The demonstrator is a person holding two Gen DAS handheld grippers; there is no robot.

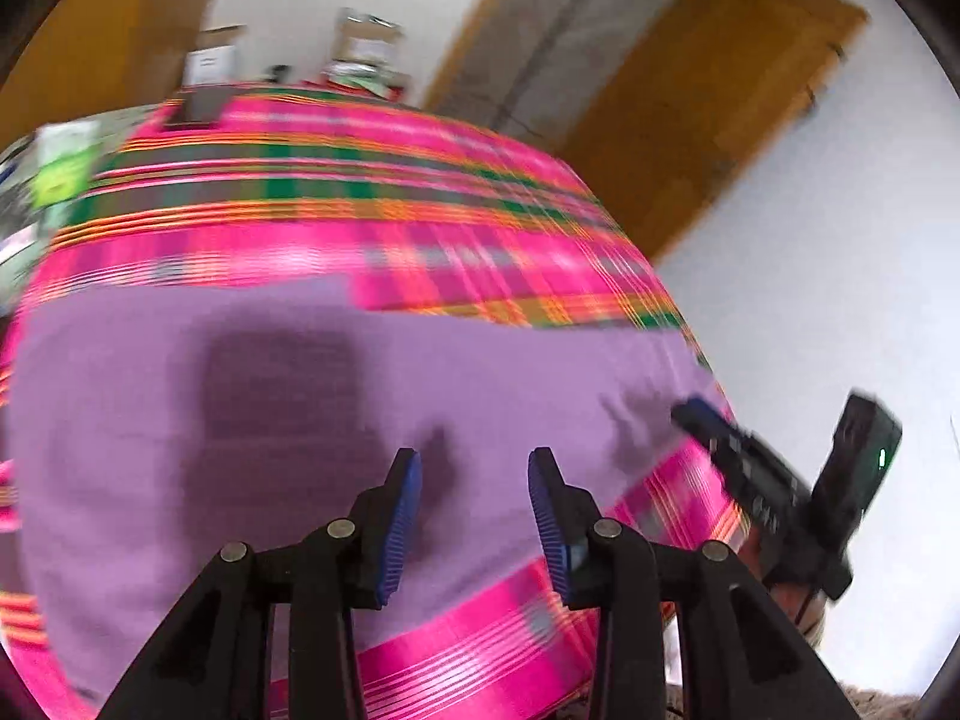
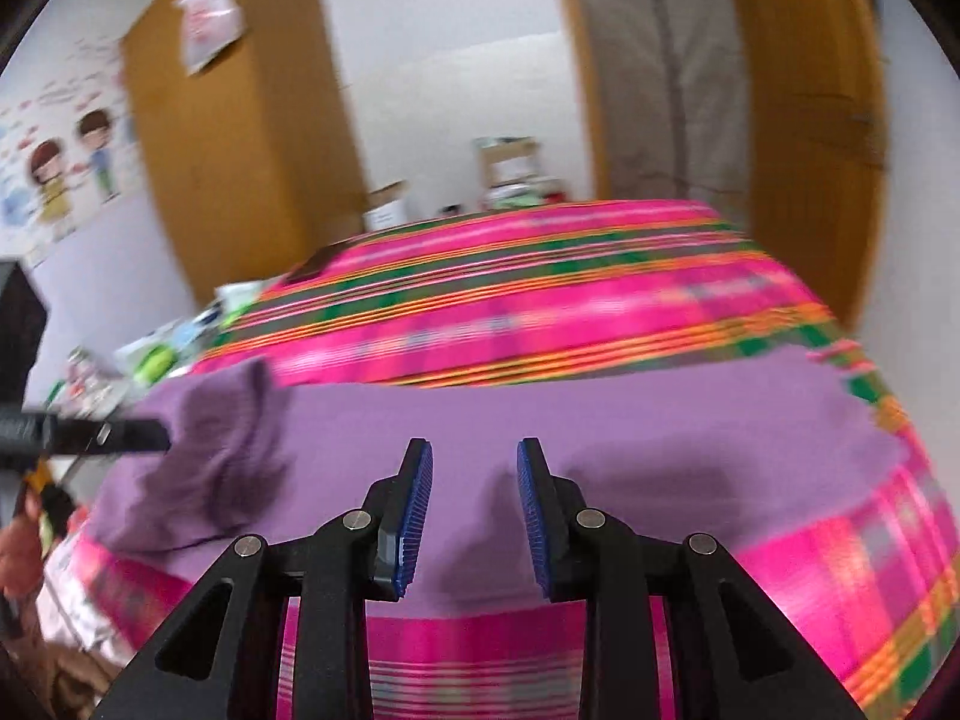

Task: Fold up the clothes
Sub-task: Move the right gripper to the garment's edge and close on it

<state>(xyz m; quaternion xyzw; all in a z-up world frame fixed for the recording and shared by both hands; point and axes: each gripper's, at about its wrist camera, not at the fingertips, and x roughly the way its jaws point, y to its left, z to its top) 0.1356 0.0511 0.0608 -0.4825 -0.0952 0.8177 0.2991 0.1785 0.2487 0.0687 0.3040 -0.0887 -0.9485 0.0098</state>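
A purple garment [image 1: 336,396] lies spread flat on a pink plaid bedspread [image 1: 336,192]. My left gripper [image 1: 474,453] hovers over its near part, open, with nothing between the blue pads [image 1: 399,516]. In the right wrist view the garment [image 2: 600,420] lies flat, apart from a rumpled, raised fold [image 2: 222,450] at its left end. My right gripper [image 2: 474,444] is open above the cloth's near edge and holds nothing. The left gripper [image 2: 120,432] shows at the left, its tip beside that fold. The right gripper [image 1: 726,444] shows by the garment's right edge. Both views are motion-blurred.
The bedspread [image 2: 540,300] covers a bed that fills both views. Boxes [image 2: 510,168] and clutter [image 2: 156,354] stand past its far and left sides. A wooden wardrobe [image 2: 240,138] and a door [image 2: 804,120] stand behind it. A dark flat object [image 2: 312,267] lies on the far corner.
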